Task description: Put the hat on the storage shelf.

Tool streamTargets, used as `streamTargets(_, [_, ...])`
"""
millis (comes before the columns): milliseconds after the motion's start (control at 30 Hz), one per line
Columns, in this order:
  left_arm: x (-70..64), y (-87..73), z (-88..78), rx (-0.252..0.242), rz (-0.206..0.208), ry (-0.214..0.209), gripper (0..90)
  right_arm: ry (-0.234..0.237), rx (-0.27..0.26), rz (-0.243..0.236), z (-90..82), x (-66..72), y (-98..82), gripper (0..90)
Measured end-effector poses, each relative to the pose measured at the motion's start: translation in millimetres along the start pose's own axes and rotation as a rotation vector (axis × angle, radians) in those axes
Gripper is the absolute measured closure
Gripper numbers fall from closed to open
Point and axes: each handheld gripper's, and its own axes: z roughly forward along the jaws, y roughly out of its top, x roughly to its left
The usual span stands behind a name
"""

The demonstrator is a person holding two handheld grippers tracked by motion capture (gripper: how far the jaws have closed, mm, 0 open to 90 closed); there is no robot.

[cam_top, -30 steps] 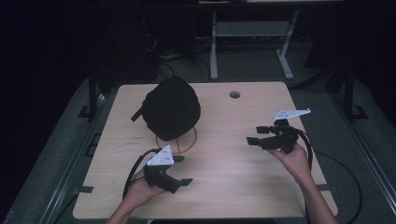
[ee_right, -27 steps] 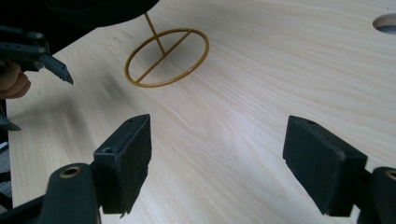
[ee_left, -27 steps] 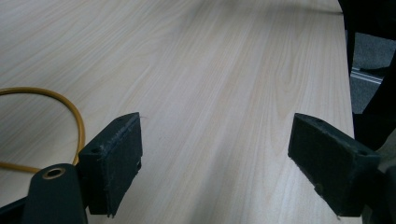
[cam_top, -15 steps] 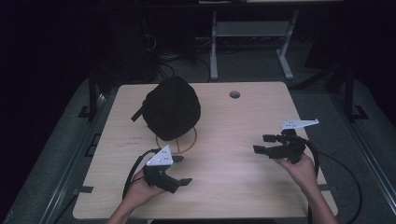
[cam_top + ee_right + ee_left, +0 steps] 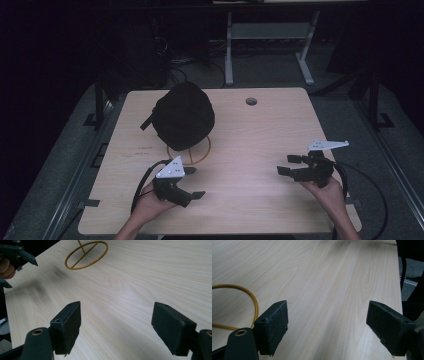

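Black cap [image 5: 184, 116] sits on a yellow wire stand [image 5: 197, 151] at the tabletop's [image 5: 250, 130] far-left centre, untouched. Right hand-held gripper [image 5: 289, 165] has drawn back toward the person and dropped lower over the past second, jaws wide apart and empty. Left hand-held gripper [image 5: 194, 182] unmoved near the stand's ring, jaws likewise spread on nothing; probably no reach has begun.

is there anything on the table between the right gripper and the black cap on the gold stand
Nothing visible does. Bare wooden table lies between the right gripper and the black cap on its gold wire stand. The left gripper sits nearer the person, off that line.
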Motion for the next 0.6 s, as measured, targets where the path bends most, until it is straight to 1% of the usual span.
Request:
streamTargets(33, [0.0, 0.0, 0.0, 0.0, 0.0, 0.0, 17.2, 0.0, 0.0, 0.0, 0.0, 0.0, 0.0, 23.3])
streamTargets(67, [-0.2, -0.4, 0.0, 0.001, 0.0, 0.0, 17.2, 0.0, -0.001, 0.012, -2.3, 0.8, -4.6, 23.3])
streamTargets(100, [-0.2, -0.7, 0.0, 0.0, 0.0, 0.0, 17.2, 0.0, -0.008, 0.007, -2.9, 0.3, -7.2, 23.3])
streamTargets(133, [-0.1, -0.8, 0.0, 0.0, 0.0, -0.001, 17.2, -0.001, -0.003, 0.016, -4.0, 0.7, -10.6, 23.3])
streamTargets(233, [-0.4, -0.8, 0.2, 0.0, -0.001, 0.0, 17.2, -0.003, -0.008, 0.016, -5.3, 0.3, -15.6, 23.3])
streamTargets(267, [0.0, -0.9, 0.6, 0.001, -0.01, -0.004, 17.2, -0.003, -0.009, 0.024, -7.2, 0.1, -22.1, 22.6])
streamTargets(300, [0.0, -0.9, 0.6, 0.001, -0.01, -0.004, 17.2, 0.0, -0.013, 0.036, -8.8, 1.0, -25.4, 22.5])
streamTargets(367, [-0.1, -0.9, 1.1, 0.003, -0.007, -0.002, 17.2, 0.002, -0.02, 0.027, -9.4, 0.7, -28.0, 22.5])
streamTargets(400, [-0.4, -0.9, 1.5, 0.0, -0.008, -0.001, 17.2, -0.003, -0.019, 0.034, -12.3, 2.9, -35.6, 22.5])
streamTargets(433, [-0.4, -0.9, 1.5, 0.0, -0.008, -0.001, 17.2, -0.003, -0.023, 0.039, -13.5, 4.0, -39.3, 22.4])
streamTargets(600, [-0.7, -0.2, 2.9, 0.007, -0.002, 0.001, 17.2, -0.018, -0.041, 0.029, -20.4, 9.5, -54.1, 21.6])
